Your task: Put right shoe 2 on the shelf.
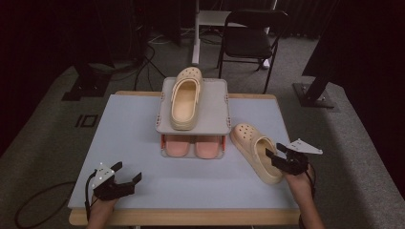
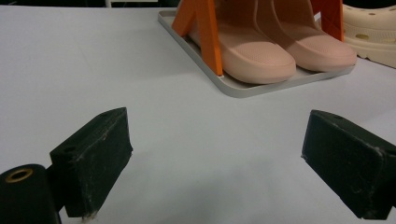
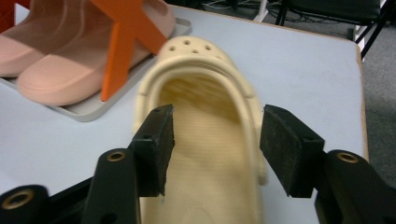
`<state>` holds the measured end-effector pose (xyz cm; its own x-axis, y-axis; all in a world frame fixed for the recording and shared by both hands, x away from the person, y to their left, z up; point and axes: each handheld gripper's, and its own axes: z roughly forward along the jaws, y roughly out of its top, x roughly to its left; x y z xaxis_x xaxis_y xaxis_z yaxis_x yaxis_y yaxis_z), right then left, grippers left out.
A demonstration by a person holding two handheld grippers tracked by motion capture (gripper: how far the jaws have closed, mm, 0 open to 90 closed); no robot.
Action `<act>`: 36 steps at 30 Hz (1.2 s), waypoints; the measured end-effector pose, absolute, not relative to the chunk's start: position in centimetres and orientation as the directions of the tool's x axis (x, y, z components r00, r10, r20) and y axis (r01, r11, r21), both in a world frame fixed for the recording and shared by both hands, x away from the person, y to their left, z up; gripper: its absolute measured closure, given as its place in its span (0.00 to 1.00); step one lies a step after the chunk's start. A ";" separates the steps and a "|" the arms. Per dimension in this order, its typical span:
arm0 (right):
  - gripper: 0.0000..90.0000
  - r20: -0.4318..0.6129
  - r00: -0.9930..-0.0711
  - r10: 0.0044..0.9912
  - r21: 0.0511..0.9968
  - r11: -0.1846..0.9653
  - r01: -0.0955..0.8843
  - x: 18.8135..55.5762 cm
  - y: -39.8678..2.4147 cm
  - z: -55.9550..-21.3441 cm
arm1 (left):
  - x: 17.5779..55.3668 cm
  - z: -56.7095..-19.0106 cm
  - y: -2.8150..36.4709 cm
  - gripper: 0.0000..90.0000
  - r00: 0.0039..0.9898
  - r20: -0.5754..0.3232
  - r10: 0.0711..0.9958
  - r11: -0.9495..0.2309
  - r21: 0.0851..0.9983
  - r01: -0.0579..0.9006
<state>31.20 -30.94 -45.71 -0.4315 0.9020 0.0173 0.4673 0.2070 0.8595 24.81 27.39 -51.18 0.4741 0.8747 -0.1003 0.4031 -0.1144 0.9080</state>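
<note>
A cream clog [image 1: 185, 98] lies on the top shelf of a grey two-level rack [image 1: 215, 109]. Its mate [image 1: 253, 143] lies on the table right of the rack, toe toward the rack. My right gripper [image 1: 274, 150] is at that clog's heel end. In the right gripper view its jaws [image 3: 217, 135] stand apart on either side of the clog's opening [image 3: 205, 93], with the pads off the rim. My left gripper [image 1: 128, 171] rests open near the front left of the table; nothing lies between its jaws [image 2: 215, 140].
A pair of pink slippers [image 1: 193, 147] sits on the rack's lower tray [image 2: 243, 86] between orange uprights [image 2: 208, 32]. The light blue table top [image 1: 124, 138] has a wooden edge. A black chair [image 1: 250, 36] stands beyond the table.
</note>
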 end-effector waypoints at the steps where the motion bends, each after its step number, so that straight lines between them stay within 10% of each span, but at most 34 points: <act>1: 0.48 0.020 -0.426 0.905 0.860 0.202 0.469 31.3 -31.3 -45.7 | 24.8 -51.2 27.4 0.09 0.475 -0.102 0.874 -0.114 0.907 0.405; 22: 0.47 0.033 -0.420 0.907 0.816 0.218 0.536 34.9 -32.4 -47.6 | 24.8 -51.3 27.5 0.09 0.472 -0.104 0.875 -0.113 0.906 0.409; 36: 0.74 -0.002 -0.470 0.883 0.773 0.300 0.560 37.3 -30.9 -48.6 | 24.8 -51.2 27.8 0.09 0.471 -0.103 0.876 -0.111 0.908 0.404</act>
<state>37.27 -30.88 -48.63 -0.4696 0.8829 -0.0025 0.5597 0.2998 0.7726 24.77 27.80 -51.22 0.4706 0.8763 -0.1026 0.4045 -0.1109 0.9078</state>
